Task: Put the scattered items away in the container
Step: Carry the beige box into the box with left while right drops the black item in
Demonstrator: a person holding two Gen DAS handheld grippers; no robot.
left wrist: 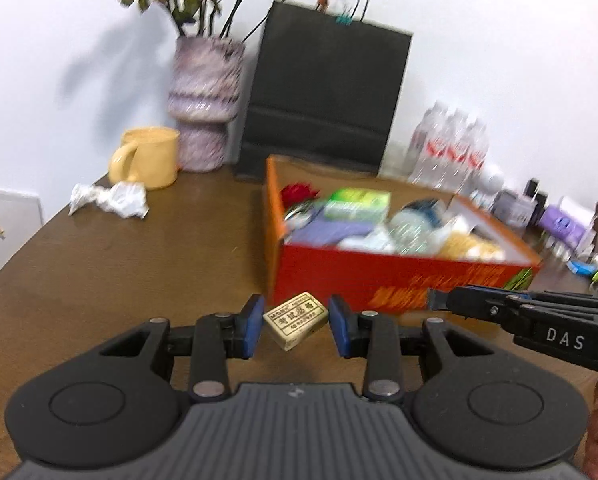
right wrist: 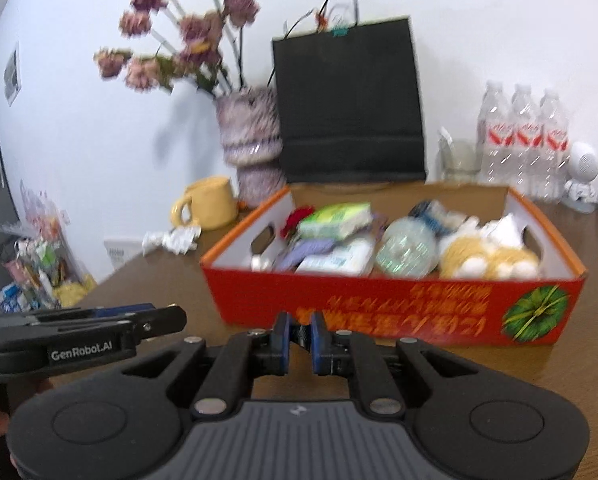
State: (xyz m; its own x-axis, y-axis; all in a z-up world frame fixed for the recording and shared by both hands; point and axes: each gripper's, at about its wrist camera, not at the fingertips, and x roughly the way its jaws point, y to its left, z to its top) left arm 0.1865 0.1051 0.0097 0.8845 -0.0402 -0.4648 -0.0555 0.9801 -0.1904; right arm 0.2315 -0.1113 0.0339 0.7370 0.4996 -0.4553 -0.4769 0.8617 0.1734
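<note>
In the left wrist view the left tongs (left wrist: 297, 326) frame a small tan eraser block (left wrist: 295, 320) at lower centre, tilted, with a visible gap at each blue pad, so I cannot tell whether it is gripped; if it is only loosely pinched it may drop short of the orange box (left wrist: 403, 272) at centre right. In the right wrist view the right tongs (right wrist: 299, 336) are closed on something small and dark at lower centre, and could knock the box's front wall.

Matt wooden table (left wrist: 119, 264), glossy cardboard box (right wrist: 379, 300), crumpled paper (left wrist: 111, 198)
</note>
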